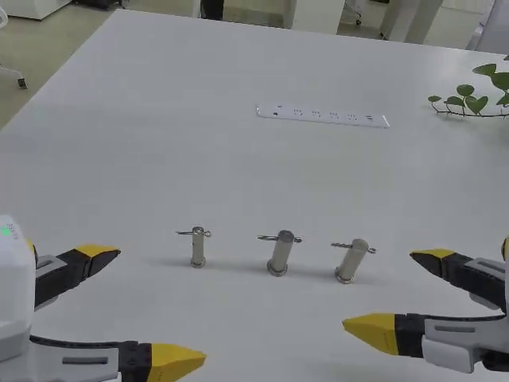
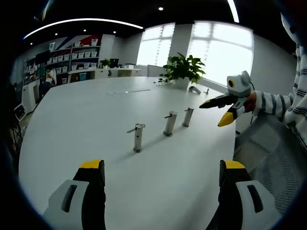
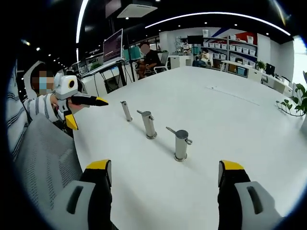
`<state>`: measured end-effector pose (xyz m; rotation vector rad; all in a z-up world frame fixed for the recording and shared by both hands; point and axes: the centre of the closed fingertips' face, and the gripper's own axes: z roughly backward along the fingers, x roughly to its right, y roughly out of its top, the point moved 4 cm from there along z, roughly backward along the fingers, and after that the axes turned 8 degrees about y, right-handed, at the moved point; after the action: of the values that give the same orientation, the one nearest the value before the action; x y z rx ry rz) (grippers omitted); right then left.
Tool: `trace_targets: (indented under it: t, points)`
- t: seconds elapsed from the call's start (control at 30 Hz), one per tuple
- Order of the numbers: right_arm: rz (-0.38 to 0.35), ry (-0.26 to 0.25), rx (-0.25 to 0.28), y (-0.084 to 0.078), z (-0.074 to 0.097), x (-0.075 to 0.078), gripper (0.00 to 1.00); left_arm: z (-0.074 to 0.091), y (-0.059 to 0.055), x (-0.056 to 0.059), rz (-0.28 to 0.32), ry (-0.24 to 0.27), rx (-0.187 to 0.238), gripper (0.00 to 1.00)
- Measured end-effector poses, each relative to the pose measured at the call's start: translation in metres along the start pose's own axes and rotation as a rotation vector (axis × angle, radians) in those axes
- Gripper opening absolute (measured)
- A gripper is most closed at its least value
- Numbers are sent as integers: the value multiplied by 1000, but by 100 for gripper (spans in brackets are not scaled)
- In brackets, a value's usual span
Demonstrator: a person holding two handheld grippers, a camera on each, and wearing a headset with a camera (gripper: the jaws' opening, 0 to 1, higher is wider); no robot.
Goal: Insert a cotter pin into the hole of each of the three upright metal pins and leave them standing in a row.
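Site: open-plan office | Evidence: long white tabletop (image 1: 238, 79) with power strip (image 1: 322, 115); far monitor (image 3: 113, 45), seated person (image 3: 151, 57); storage shelves (image 2: 81, 52); large windows (image 2: 220, 52); potted plant (image 2: 182, 69).

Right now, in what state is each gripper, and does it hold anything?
Left gripper: open, jaws wide apart, holding nothing.
Right gripper: open, jaws wide apart, holding nothing.

Head view: above the counter (image 1: 159, 119), facing forward and down. Both gripper views: low, near, facing the row of pins (image 1: 279, 255) from opposite ends. All three views share that row.
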<state>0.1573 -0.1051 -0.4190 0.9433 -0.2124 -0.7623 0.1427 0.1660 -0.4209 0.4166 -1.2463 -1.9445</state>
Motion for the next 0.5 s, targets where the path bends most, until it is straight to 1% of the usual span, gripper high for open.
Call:
trace_targets:
  t: [0.13,0.27,0.37,0.5]
  points:
    - [-17,-4,-23,-5,6,-5,93,0,-1,0,0,8,10,99]
    - [-32,-12,-37,-6,11,-9,95,0,-3,1,3,3,7,99]
    - [-44,-20,-32,-6,13,-10,95,1,-4,1,3,3,1,99]
    - [-73,-23,-5,-4,13,-11,96,1,-8,3,-5,1,-15,99]
